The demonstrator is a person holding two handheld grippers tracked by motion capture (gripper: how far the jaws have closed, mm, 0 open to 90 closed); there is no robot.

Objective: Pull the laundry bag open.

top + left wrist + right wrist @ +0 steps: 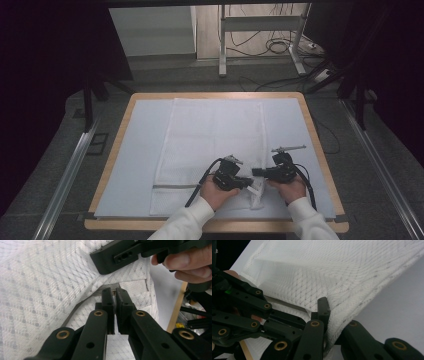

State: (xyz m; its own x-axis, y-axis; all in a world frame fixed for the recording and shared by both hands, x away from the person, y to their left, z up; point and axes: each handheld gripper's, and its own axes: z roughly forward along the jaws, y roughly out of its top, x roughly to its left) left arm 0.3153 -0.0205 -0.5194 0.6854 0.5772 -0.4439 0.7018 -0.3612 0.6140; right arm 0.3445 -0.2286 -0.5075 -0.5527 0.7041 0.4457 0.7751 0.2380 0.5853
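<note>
White woven towel (pixel 212 145) lies flat at the centre of the high view on a pale blue mat (pixel 135 165), its lower right corner lifted between both tools. Left gripper (pixel 245 182) and right gripper (pixel 257 172) meet there, tip to tip.

Left gripper view: jaws narrow, clamped on a grey-banded hem at centre frame; the weave is bumpy, diamond-patterned.

Right gripper view: jaws pinched on the towel's edge (pixel 332 335) at lower centre, cloth draping in a soft tent. My worry: such a thin bite could slip if the hands pull apart unevenly.
</note>
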